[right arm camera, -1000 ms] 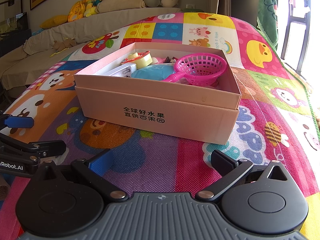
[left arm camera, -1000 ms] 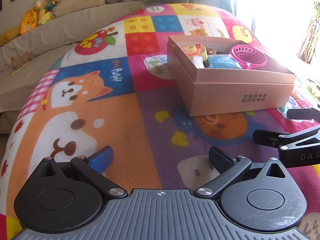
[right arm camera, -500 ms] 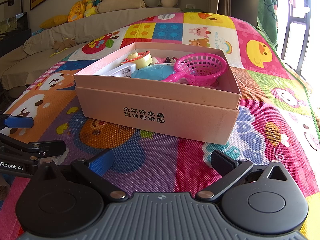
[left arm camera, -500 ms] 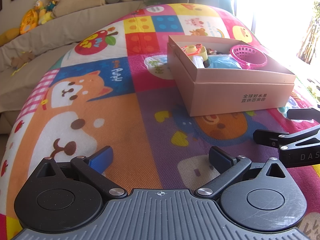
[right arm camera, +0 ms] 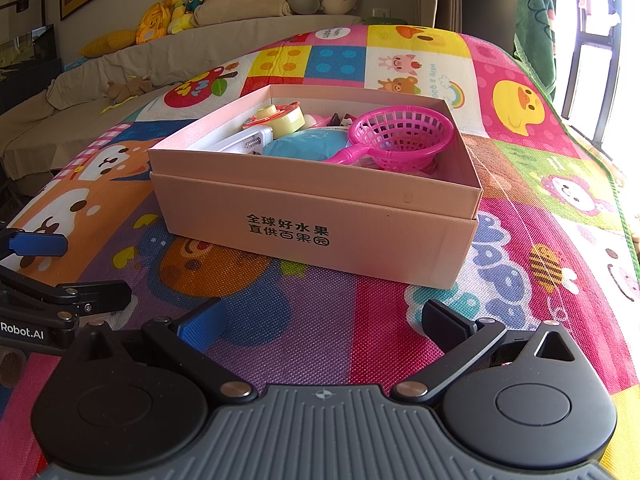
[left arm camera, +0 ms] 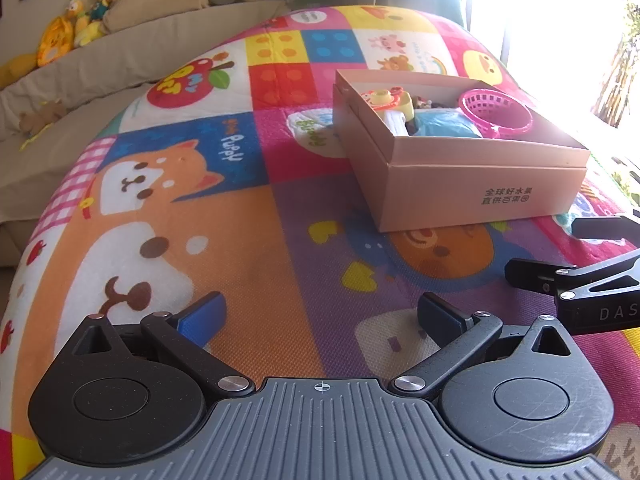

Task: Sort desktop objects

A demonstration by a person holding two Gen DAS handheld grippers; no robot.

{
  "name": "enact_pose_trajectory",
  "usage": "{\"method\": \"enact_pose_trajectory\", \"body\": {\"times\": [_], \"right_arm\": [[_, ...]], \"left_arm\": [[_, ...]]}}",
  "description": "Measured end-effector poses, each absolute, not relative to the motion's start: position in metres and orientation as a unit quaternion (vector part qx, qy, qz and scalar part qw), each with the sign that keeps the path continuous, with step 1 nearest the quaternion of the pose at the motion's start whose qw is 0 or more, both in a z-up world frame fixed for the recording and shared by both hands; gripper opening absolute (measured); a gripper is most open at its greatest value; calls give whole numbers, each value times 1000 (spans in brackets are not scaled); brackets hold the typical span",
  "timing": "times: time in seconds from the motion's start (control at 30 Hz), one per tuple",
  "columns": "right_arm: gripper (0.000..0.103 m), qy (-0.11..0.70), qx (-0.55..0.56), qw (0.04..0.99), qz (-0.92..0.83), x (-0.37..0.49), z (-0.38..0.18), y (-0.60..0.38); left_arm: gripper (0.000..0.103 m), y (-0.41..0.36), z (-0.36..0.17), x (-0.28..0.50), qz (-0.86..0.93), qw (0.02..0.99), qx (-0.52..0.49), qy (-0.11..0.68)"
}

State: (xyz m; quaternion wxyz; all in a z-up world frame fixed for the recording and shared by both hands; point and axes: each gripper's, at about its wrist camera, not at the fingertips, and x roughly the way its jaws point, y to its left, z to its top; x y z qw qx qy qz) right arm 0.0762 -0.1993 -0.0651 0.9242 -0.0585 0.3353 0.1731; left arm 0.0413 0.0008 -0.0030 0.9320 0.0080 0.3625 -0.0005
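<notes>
Nothing has moved since the earlier frames: both my grippers and the box sit where they were. My left gripper [left arm camera: 320, 316] hovers low over the play mat [left arm camera: 248, 240], fingers wide apart, nothing between them. My right gripper [right arm camera: 322, 322] is the same: spread, empty, just above the mat. They sit side by side, near each other; each shows at the edge of the other's view.

Ahead of the right gripper, slightly left of its centreline, sits the pink cardboard box [right arm camera: 320, 224], lid off, resting on the mat. From the left gripper it lies ahead and to the right. Inside: a pink plastic strainer basket [right arm camera: 400, 138] on the right side, handle pointing toward me and leftward; a blue rounded item [right arm camera: 304, 144] touching the handle, left of the basket; a white object [right arm camera: 240, 142] at the left wall; a yellow-and-red toy [right arm camera: 280, 116] behind it. Small dark bits further back, too small to identify.

Beyond the mat: a beige sofa [right arm camera: 120, 60] with plush toys [right arm camera: 180, 4] on its backrest.
</notes>
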Motion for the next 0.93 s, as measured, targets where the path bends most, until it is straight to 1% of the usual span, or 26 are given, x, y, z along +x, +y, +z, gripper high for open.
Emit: {"method": "enact_pose_trajectory", "body": {"times": [0.77,0.93], "right_arm": [[103,335,-59,924,173,76,-65,-200],[103,335,-59,924,173,76,-65,-199]], "left_arm": [[103,2,-2,43,-7,930,10,366],[103,5,2,47,-35,927,7,374]]}}
